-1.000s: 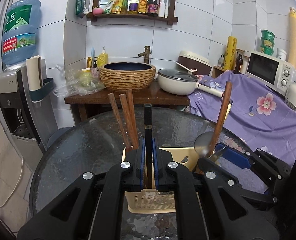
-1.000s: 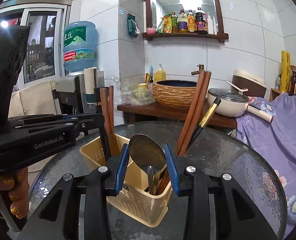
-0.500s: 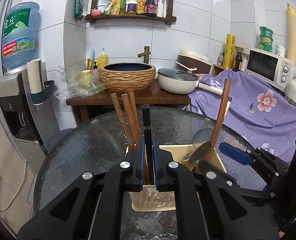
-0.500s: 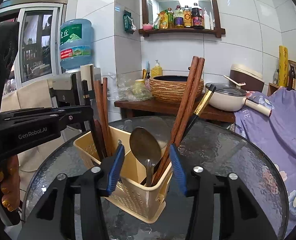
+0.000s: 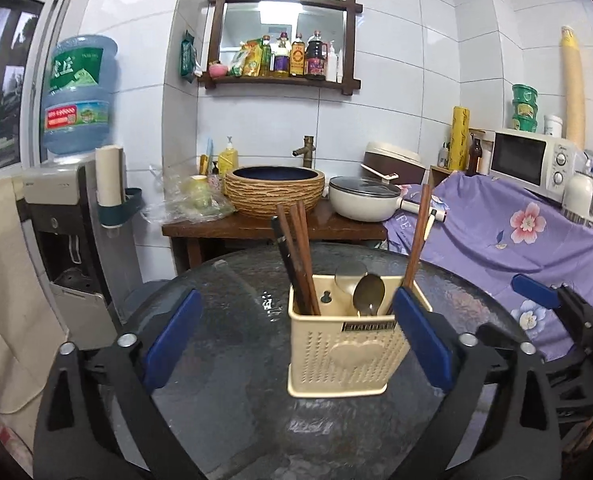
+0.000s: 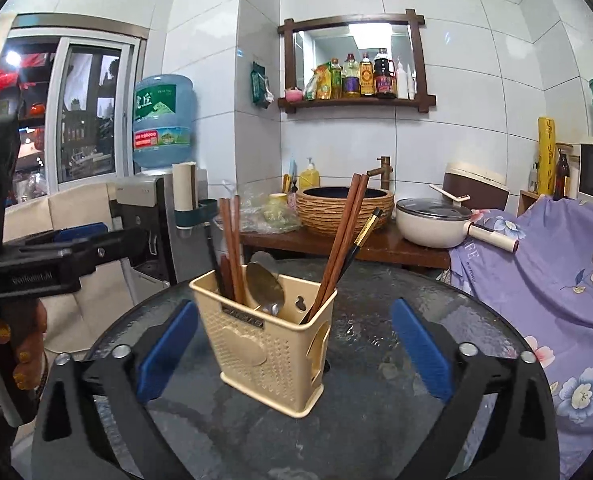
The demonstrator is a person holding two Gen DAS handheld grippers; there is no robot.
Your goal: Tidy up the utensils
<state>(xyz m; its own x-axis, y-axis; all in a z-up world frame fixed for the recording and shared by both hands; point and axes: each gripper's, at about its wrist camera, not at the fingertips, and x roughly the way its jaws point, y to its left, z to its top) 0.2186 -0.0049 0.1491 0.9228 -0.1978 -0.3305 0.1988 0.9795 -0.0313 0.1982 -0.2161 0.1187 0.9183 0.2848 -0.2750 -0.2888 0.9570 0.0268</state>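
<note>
A cream plastic utensil holder [image 5: 346, 356] [image 6: 270, 354] stands on the round glass table [image 5: 232, 344]. It holds brown and black chopsticks [image 5: 298, 256] in its left part, a metal spoon [image 5: 369, 294] in the middle and more chopsticks [image 5: 416, 236] on the right. In the right wrist view the same chopsticks [image 6: 232, 248], the spoon [image 6: 266, 284] and the leaning chopsticks [image 6: 342, 236] show. My left gripper [image 5: 298, 338] is open and empty, held back from the holder. My right gripper [image 6: 292, 338] is open and empty too, in front of the holder.
Behind the table is a wooden stand [image 5: 272, 226] with a woven basin [image 5: 274, 194] and a white pot [image 5: 366, 202]. A water dispenser [image 5: 68, 216] stands at the left. A purple flowered cloth [image 5: 508, 232] and a microwave [image 5: 532, 162] are at the right.
My left gripper let go of the black chopstick, opened wide and drew back. My right gripper opened wider and drew back from the spoon. Both utensils now stand in the holder.
</note>
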